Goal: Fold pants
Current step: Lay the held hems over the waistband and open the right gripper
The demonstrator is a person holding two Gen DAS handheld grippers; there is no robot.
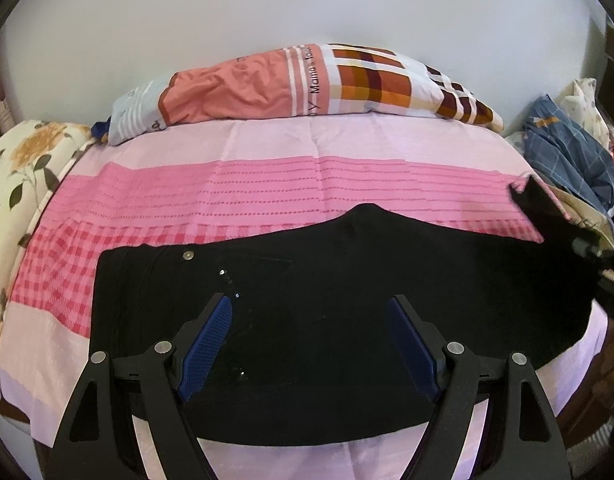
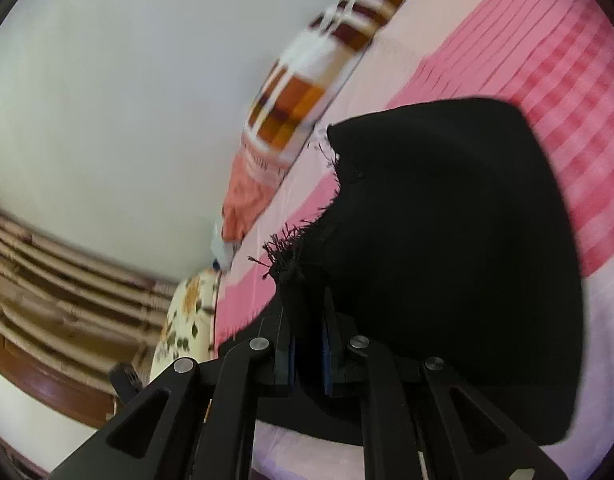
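Presently, black pants [image 1: 347, 320] lie across the pink bedsheet [image 1: 267, 196], lower frame. Right gripper [image 2: 307, 304] is clamped on the frayed hem; left gripper [image 1: 311, 304] hovers apart over the waist. Judgement: lengthwise fold beginning; hem must travel toward waistband.

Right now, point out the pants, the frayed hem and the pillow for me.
pants [image 1: 347, 280]: left wrist view, middle of the black cloth lying flat on the bed.
frayed hem [image 2: 291, 248]: right wrist view, loose threads above the shut gripper.
pillow [image 1: 267, 84]: left wrist view, its salmon panel.
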